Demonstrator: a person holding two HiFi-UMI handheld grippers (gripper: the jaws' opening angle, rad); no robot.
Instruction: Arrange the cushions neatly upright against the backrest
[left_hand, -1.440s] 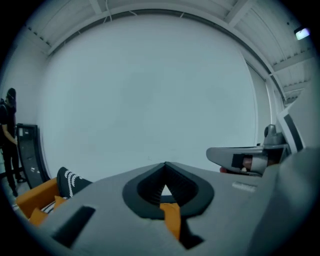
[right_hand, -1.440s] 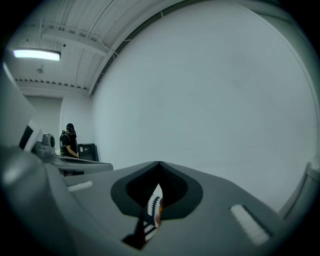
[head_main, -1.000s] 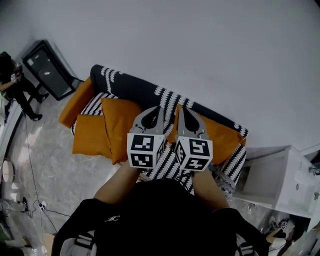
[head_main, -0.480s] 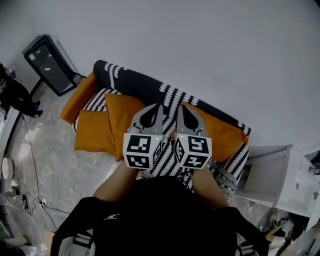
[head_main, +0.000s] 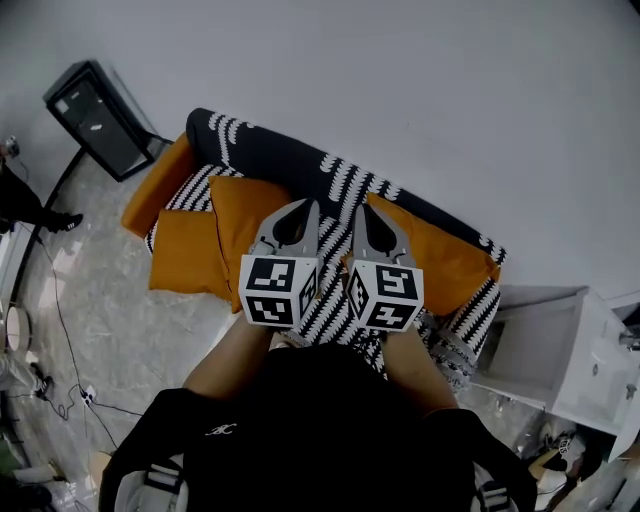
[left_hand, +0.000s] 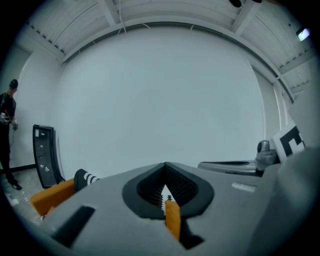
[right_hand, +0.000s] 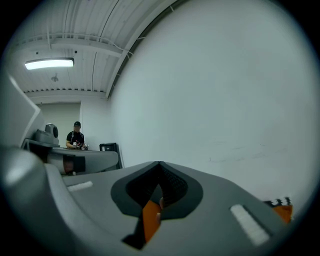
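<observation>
Now, shut and empty, your left gripper (head_main: 306, 210) and right gripper (head_main: 362, 210) may shove the flat orange fabric cushion (head_main: 240, 218) off the black-and-white patterned sofa (head_main: 290, 172).

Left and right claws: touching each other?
Apart. Head view shows the left claw and right claw side by side, with a strip of striped sofa visible between them.

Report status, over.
Left gripper and right gripper shut, empty, above sofa. Orange cushions scattered, not gripped. Nothing in the way.
</observation>
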